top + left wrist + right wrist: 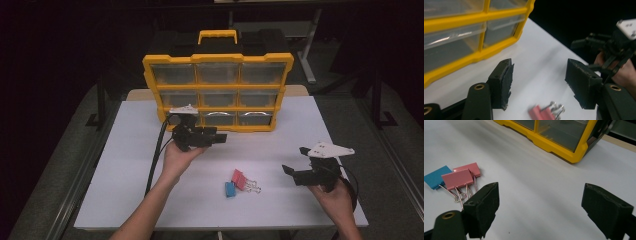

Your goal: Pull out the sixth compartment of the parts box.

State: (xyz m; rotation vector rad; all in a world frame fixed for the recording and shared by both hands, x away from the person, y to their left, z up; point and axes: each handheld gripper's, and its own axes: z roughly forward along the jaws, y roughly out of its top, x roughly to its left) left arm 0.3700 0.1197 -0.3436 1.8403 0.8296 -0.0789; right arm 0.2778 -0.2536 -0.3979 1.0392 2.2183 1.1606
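Both grippers released, nothing held: your left gripper (220,138) by organizer (218,92) front (drawers within reach), right gripper (295,165) aimed at binder clips (240,183) near tabletop's front edge.

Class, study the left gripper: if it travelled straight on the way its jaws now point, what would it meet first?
Probably nothing on the table: the left gripper points level to the right, above the white table, toward the right gripper held farther off. Depth is unclear, so that contact is uncertain.
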